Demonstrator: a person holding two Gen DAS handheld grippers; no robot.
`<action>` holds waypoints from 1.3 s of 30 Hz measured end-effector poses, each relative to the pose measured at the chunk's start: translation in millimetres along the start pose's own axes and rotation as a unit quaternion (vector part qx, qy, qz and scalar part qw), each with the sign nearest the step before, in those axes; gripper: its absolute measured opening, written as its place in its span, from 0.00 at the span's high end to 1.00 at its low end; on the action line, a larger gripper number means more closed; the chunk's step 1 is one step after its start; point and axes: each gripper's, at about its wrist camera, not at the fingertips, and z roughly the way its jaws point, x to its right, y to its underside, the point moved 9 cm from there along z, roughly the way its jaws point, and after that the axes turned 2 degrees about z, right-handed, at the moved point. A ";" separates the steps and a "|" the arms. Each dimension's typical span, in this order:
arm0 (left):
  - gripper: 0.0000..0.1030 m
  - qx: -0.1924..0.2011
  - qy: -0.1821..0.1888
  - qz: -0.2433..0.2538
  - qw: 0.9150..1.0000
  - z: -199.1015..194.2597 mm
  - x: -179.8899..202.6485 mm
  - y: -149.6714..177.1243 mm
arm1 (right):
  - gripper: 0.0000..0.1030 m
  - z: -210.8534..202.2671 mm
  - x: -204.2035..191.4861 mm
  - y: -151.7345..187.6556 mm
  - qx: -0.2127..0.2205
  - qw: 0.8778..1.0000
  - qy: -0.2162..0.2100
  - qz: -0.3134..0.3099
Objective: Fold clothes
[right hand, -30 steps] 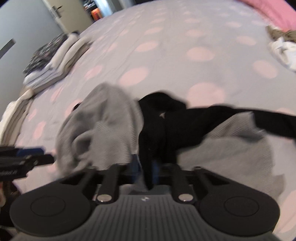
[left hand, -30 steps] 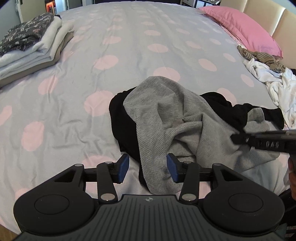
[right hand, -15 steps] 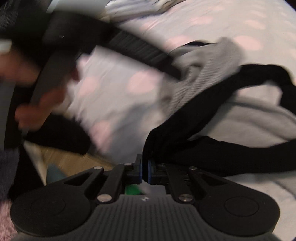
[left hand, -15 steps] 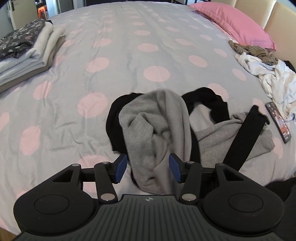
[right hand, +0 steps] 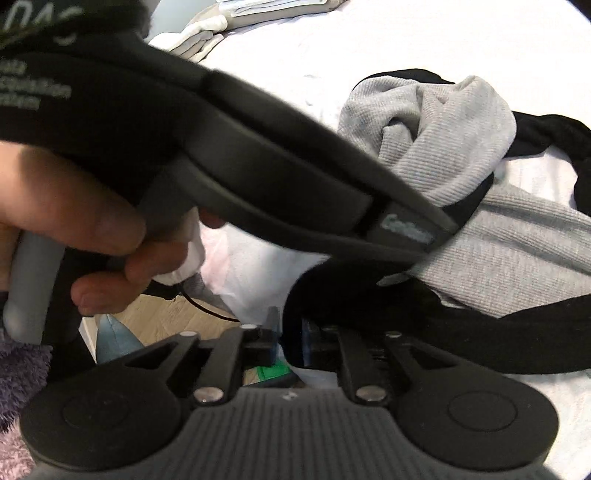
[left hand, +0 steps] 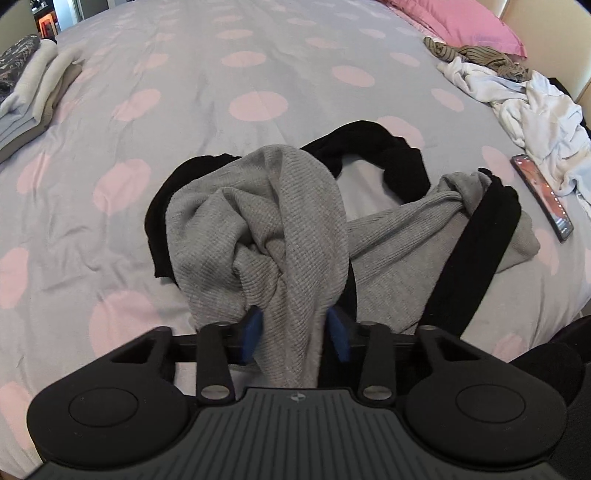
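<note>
A grey ribbed garment lies bunched on the dotted bedcover, tangled with black cloth. My left gripper points down at the near end of the grey bunch. Its jaws are closing, and the blue pads press on a hanging fold of grey fabric. In the right wrist view a hand holds that left gripper, its tip in the grey garment. A black band drapes over my right gripper. Those jaws are opening, with the band's edge loose between them.
A pile of folded clothes sits at the far left of the bed. A pink pillow, a striped brown garment and crumpled white clothes lie at the right, with a phone beside them. The bed's edge and floor are close.
My left gripper has come down closer to the grey bunch and its jaws have narrowed onto the fold. The right gripper, shut on the black cloth half a second ago, has parted its jaws.
</note>
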 end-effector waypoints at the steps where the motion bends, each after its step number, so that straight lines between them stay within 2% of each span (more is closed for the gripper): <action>1: 0.87 0.001 -0.001 -0.007 1.000 -1.1 -4.2 0.1 | 0.63 -2.3 1.2 -1.1 0.004 1.000 0.003 0.001; 2: 0.94 0.001 -0.002 -0.018 1.000 -2.5 -9.1 0.0 | 0.58 -4.6 2.4 -2.3 0.007 1.000 0.006 0.002; 3: 0.97 0.002 -0.004 -0.029 1.000 -4.6 -15.1 -0.2 | 0.55 -7.3 4.0 -3.6 0.011 1.000 0.009 0.003; 5: 1.00 0.006 -0.011 -0.051 0.999 -9.8 -28.1 -0.9 | 0.49 -14.9 10.7 -7.2 0.023 0.999 0.025 0.007; 8: 1.00 0.026 -0.056 -0.070 0.996 -22.5 -53.1 -2.4 | 0.38 -28.5 26.9 -13.2 0.047 0.997 0.067 0.014; 12: 1.00 0.026 -0.069 -0.103 0.992 -34.1 -81.2 0.5 | 0.38 -43.1 52.4 -22.5 0.071 0.991 0.102 0.043; 15: 1.00 0.022 -0.072 -0.120 0.990 -37.2 -92.2 6.6 | 0.34 -47.4 66.2 -29.5 0.088 0.988 0.106 0.070; 17: 1.00 0.018 -0.060 -0.125 0.990 -37.0 -90.8 8.1 | 0.27 -50.7 72.1 -35.0 0.098 0.987 0.098 0.087; 19: 1.00 0.020 -0.050 -0.118 0.992 -36.8 -83.3 7.8 | 0.27 -43.7 69.7 -38.7 0.101 0.986 0.083 0.100; 21: 0.93 0.021 -0.044 -0.102 0.994 -36.5 -73.6 7.6 | 0.27 -34.2 65.3 -40.6 0.103 0.987 0.071 0.103; 22: 0.84 0.023 -0.042 -0.095 0.994 -36.2 -68.5 6.6 | 0.27 -30.1 63.0 -41.2 0.104 0.987 0.066 0.104; 23: 0.81 0.026 -0.039 -0.088 0.995 -36.0 -63.3 5.0 | 0.30 -27.8 60.5 -41.1 0.104 0.987 0.066 0.099; 25: 0.80 0.034 -0.031 -0.074 0.996 -35.9 -53.0 1.0 | 0.47 -21.8 54.1 -40.0 0.099 0.989 0.067 0.082; 27: 0.78 0.043 -0.021 -0.065 0.997 -37.2 -43.7 -4.1 | 0.70 -15.0 47.5 -38.4 0.091 0.991 0.066 0.066; 30: 0.75 0.051 -0.010 -0.050 0.997 -37.1 -31.3 -10.0 | 0.84 -8.0 40.8 -35.5 0.079 0.993 0.060 0.061; 34: 0.54 0.045 -0.006 -0.033 0.998 -27.4 -18.8 -10.1 | 0.85 -6.5 33.8 -34.8 0.071 0.994 0.035 0.069; 39: 0.54 0.016 -0.007 -0.016 1.000 -6.0 -7.4 -0.8 | 0.89 -4.2 15.1 -30.9 0.057 0.996 -0.005 0.062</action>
